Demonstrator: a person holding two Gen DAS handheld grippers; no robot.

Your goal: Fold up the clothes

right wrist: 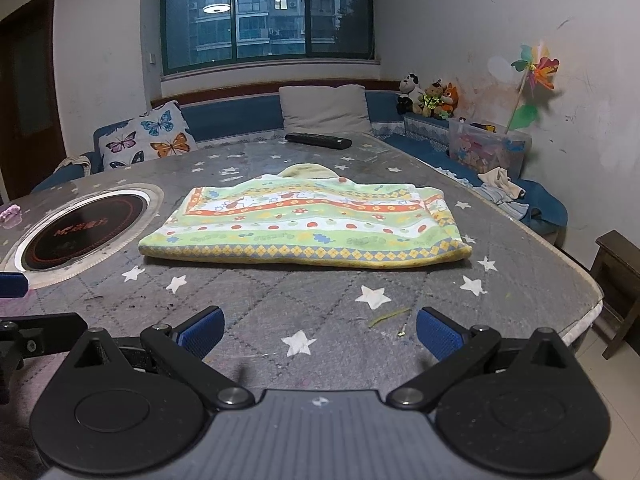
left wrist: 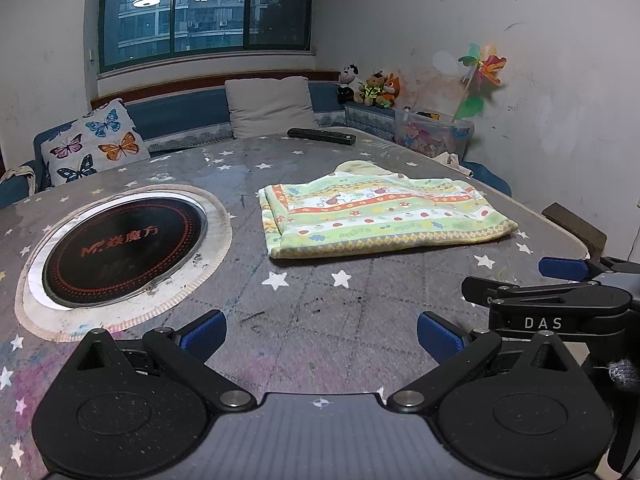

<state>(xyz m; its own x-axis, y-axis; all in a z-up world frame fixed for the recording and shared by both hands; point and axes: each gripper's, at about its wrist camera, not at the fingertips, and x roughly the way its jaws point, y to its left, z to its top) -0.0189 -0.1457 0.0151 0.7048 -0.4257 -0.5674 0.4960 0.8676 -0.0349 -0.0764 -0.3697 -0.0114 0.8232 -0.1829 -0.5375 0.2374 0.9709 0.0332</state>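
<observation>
A folded green, yellow and orange patterned cloth [left wrist: 380, 212] lies flat on the grey star-print table [left wrist: 304, 304], ahead and to the right of my left gripper [left wrist: 322, 334]. In the right wrist view the cloth [right wrist: 312, 220] lies straight ahead of my right gripper [right wrist: 320, 334]. Both grippers are open and empty, hovering low over the table's near part, well short of the cloth. The right gripper also shows at the right edge of the left wrist view [left wrist: 560, 284].
A round black induction hob [left wrist: 124, 248] is set into the table at left. A black remote [left wrist: 322, 136] lies at the far edge. A bench with cushions, soft toys [left wrist: 370, 88] and a toy box [left wrist: 434, 134] runs behind. A wooden stool [right wrist: 618, 280] stands at right.
</observation>
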